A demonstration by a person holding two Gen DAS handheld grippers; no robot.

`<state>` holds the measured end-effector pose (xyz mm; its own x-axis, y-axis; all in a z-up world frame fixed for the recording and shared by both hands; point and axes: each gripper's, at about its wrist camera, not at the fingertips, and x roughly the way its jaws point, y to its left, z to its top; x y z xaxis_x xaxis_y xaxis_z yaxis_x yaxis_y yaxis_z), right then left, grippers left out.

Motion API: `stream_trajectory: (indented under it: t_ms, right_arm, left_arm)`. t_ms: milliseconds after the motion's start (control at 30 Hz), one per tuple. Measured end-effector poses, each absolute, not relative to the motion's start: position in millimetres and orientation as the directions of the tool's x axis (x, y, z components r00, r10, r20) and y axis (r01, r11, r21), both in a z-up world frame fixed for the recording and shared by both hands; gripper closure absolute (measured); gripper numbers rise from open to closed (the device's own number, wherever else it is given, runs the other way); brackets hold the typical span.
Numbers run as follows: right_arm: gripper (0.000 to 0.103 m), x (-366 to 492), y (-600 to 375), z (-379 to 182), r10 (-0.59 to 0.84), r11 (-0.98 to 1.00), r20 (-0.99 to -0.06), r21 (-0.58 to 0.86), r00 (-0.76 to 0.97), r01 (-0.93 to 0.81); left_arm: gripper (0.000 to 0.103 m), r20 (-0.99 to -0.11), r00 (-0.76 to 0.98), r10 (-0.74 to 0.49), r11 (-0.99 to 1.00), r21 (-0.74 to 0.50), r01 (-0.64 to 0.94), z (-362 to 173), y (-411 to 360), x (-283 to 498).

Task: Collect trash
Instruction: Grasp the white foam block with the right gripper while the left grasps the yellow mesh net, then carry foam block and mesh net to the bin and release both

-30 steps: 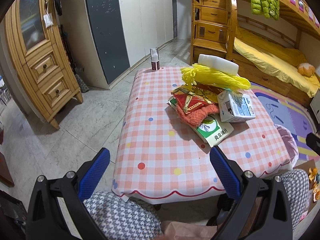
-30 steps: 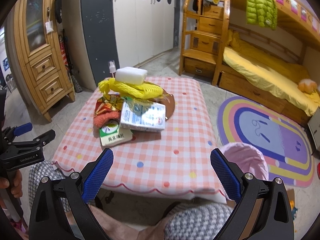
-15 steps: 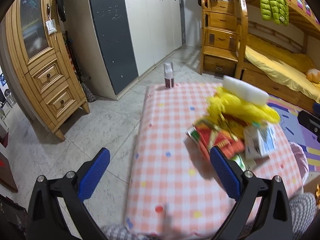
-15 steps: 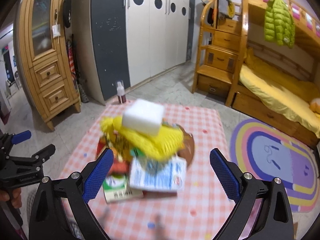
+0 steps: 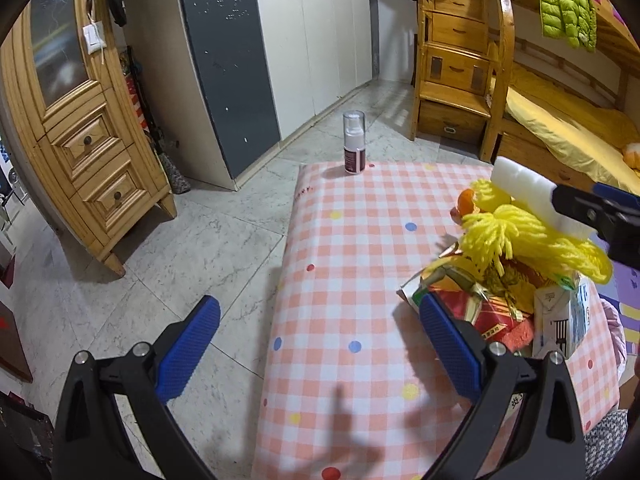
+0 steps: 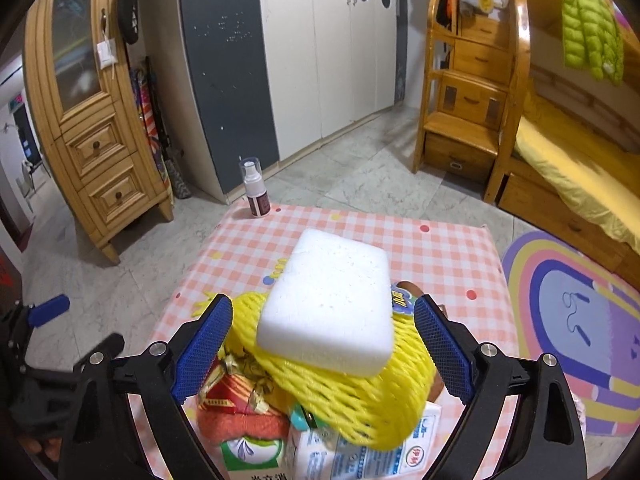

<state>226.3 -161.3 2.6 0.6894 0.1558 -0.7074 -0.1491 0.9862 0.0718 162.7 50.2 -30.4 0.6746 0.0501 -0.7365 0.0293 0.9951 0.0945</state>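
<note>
My right tongs point(image 6: 323, 334), wide and empty, straddle the white foam block point(image 6: 328, 304) on yellow mesh netting point(image 6: 360, 396); I should descend squarely before closing, left tongs point(image 5: 316, 344) gaping idle.

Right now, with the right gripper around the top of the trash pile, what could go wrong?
1. The white foam block lies loose on the yellow foam net; the right gripper, open, may knock it off.
2. The pile is stacked unevenly; the milk carton could slide.
3. The left gripper is close beside the pile.
</note>
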Motion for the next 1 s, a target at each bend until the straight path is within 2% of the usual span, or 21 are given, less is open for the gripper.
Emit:
stream_trajectory:
  t_ms: [33,100,233,467,700,833,967,1000]
  right_arm:
    - [0.014,229,-160,1,0.151,0.987,-0.713,0.067,0.685,-0.147]
    - [0.033,234,-161,-6,0.133,0.989,-0.734,0.058,0.666,-0.133]
    - [0.033,238,-165,-13,0.142,0.989,-0.750,0.083,0.646,-0.121]
    - [0.044,222,-174,6,0.179,0.983,-0.708,0.107,0.683,-0.147]
    - [0.045,173,-206,47,0.125,0.991,-0.615,0.039,0.779,-0.128]
    - [0.045,145,-230,50,0.048,0.997,-0.594,-0.022,0.803,-0.076]
    - [0.043,127,-258,45,-0.008,1.000,-0.592,-0.028,0.806,-0.011]
    - [0.043,123,-268,44,-0.018,1.000,-0.593,-0.016,0.805,0.010]
  left_arm:
    - [0.006,-0.738,0.673,0.048,0.995,0.094,0.032,-31,49,163]
    - [0.006,-0.743,0.668,0.040,0.995,0.087,0.038,-33,47,163]
    - [0.006,-0.742,0.670,0.025,0.995,0.083,0.055,-32,43,158]
    - [0.006,-0.734,0.679,0.003,0.992,0.086,0.089,-24,27,150]
    - [0.007,-0.705,0.701,-0.111,0.979,0.045,0.201,-10,-7,139]
    - [0.029,-0.697,0.689,-0.200,0.955,0.020,0.297,-6,-41,140]
    - [0.028,-0.674,0.685,-0.274,0.919,0.026,0.394,-5,-81,136]
    - [0.022,-0.671,0.686,-0.281,0.910,0.041,0.413,-6,-92,136]
